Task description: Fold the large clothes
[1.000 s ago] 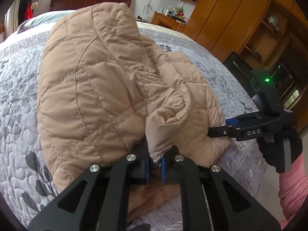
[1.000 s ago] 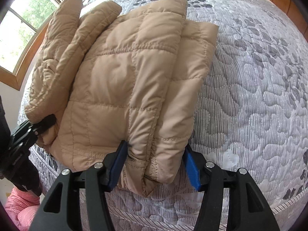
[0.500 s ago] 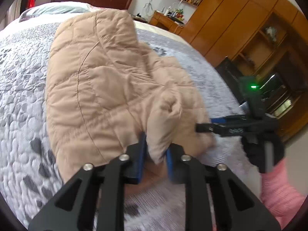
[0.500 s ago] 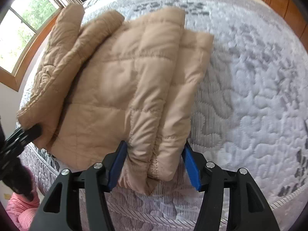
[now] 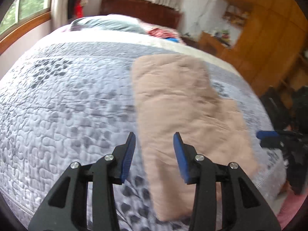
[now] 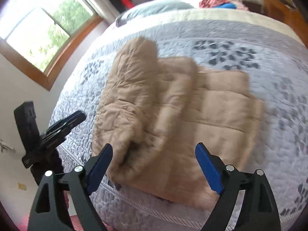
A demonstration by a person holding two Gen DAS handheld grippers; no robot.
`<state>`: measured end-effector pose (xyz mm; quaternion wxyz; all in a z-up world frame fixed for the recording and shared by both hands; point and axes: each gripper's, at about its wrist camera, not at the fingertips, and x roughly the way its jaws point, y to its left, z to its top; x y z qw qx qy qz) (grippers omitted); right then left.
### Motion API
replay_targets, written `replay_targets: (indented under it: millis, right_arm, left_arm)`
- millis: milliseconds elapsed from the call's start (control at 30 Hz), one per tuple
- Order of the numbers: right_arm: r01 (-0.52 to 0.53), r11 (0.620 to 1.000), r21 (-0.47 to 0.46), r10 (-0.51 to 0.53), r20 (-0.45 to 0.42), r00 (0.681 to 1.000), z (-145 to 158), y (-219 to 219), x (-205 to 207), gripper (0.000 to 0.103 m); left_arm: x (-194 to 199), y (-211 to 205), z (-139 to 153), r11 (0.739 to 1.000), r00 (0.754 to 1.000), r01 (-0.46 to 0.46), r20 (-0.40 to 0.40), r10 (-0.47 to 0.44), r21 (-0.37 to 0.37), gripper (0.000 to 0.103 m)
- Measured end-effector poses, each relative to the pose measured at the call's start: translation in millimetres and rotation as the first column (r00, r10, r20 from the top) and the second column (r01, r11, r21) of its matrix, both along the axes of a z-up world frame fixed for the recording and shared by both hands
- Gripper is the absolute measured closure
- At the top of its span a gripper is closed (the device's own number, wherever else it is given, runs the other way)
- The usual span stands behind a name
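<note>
Matt quilted tan jacket [image 6: 173,115]; stitched cloth bedspread [image 5: 57,105].

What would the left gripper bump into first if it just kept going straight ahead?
Most likely the tan quilted jacket: it lies on the bed right in line with the open left gripper. Depth is hard to judge, so it might pass just above.

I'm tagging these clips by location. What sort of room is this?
Most likely a home bedroom: a bed with a grey quilted bedspread, a grey-blue pillow by the dark wooden headboard, and an orange-brown wooden wardrobe along the wall.
</note>
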<state>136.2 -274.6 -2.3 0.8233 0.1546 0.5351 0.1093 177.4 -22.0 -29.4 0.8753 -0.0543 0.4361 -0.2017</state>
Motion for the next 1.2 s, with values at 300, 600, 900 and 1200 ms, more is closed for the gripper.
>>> replay_targets:
  millis: [300, 600, 900, 1200]
  right_arm:
    - [-0.012, 1.0, 0.025, 0.016, -0.168, 0.986, -36, 30, 47, 0.016]
    - [-0.09, 0.993, -0.077, 0.081, -0.113, 0.99, -33, 58, 60, 0.076]
    - [-0.13, 0.982, -0.137, 0.128, -0.026, 0.991, -4, 55, 49, 0.081]
    - [-0.132, 0.979, -0.153, 0.141, 0.052, 0.989, 30, 54, 37, 0.084]
  left_arm:
    - [17, -10, -29, 1.0, 0.998, 0.013, -0.053, -0.013, 0.007, 0.063]
    - [15, -5, -28, 1.0, 0.998, 0.006, -0.067, -0.008, -0.024, 0.063]
    - [0, -10, -10, 1.0, 1.0, 0.004, -0.01, -0.004, -0.011, 0.062]
    - [-12, -18, 3, 1.0, 0.999, 0.019, 0.044, -0.019, -0.006, 0.061]
